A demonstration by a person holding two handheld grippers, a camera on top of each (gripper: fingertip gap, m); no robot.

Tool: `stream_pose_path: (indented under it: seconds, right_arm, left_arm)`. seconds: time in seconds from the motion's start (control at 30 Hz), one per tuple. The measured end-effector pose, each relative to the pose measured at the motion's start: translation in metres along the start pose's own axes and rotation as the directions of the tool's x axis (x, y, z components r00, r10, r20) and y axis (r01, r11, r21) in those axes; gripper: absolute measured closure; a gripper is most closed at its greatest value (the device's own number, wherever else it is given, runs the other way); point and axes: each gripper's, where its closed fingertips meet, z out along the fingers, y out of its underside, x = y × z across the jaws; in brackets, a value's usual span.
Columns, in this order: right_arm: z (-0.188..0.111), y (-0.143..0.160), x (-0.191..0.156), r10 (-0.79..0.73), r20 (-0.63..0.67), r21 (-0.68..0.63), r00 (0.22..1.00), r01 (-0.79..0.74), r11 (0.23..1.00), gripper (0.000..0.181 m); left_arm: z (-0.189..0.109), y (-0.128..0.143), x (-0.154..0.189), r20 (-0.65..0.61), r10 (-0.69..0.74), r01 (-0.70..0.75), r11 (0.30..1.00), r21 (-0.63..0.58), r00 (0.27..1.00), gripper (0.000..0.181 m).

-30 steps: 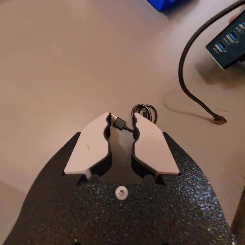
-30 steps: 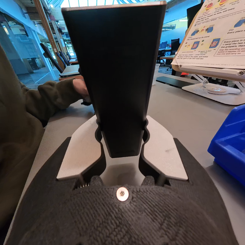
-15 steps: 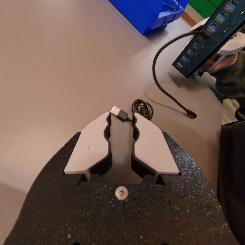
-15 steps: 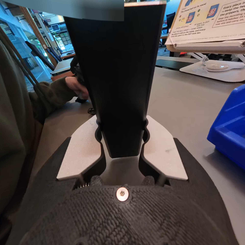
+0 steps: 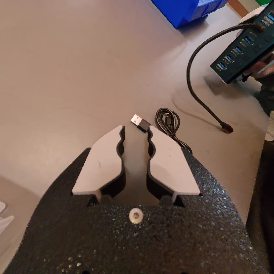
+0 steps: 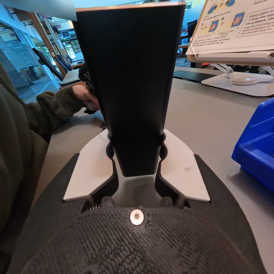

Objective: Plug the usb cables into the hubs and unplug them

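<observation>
My left gripper [image 5: 135, 129] is open and holds nothing, low over the grey table [image 5: 59, 74]. A black USB cable's silver plug [image 5: 140, 123] lies on the table just ahead of my right fingertip [image 5: 152, 130], with its coiled cable [image 5: 167, 120] beside it. My right gripper [image 6: 136, 134] is shut on a long black USB hub [image 6: 133, 74] and holds it above the table. The hub also shows in the left wrist view [image 5: 244, 49] at the upper right, with blue ports facing me. A braided black cable [image 5: 192, 77] hangs from it, its free end [image 5: 226, 129] on the table.
A blue bin [image 5: 185, 10] stands at the far side and shows at the right of the right wrist view [image 6: 255, 145]. A stand with a printed sheet [image 6: 237, 29] is behind. A person's sleeve and hand [image 6: 59, 103] are at the left. The tips of one gripper are about 20 cm away from the tips of the other.
The plug lay between my left fingertips a second ago, untouched by the pads; the left gripper has drawn back and the plug now lies ahead of them. The right gripper keeps hold of the hub.
</observation>
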Motion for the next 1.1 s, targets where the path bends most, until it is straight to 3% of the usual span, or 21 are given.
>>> stream_pose_path:
  seconds: [0.33, 0.53, 0.87, 1.1]
  right_arm:
    - [-0.003, -0.003, -0.012, -0.119, -0.012, 0.035, 0.993, 0.119, 0.992, 0.121]
    - [-0.011, -0.01, -0.016, -0.144, -0.005, 0.105, 0.99, 0.144, 0.984, 0.121]
    - [-0.016, -0.015, -0.022, -0.172, 0.011, 0.158, 0.985, 0.168, 0.973, 0.121]
    - [-0.016, -0.014, -0.025, -0.196, 0.017, 0.158, 0.98, 0.191, 0.969, 0.121]
  left_arm:
    - [-0.013, -0.006, 0.005, 0.128, 0.083, -0.078, 0.996, -0.049, 0.988, 0.153]
    - [-0.021, 0.001, 0.001, 0.249, 0.149, -0.117, 0.983, -0.139, 0.957, 0.152]
    - [-0.019, 0.018, 0.018, 0.351, 0.088, -0.026, 0.984, -0.178, 0.932, 0.151]
    - [-0.016, 0.014, 0.022, 0.392, 0.034, 0.033, 0.986, -0.163, 0.919, 0.151]
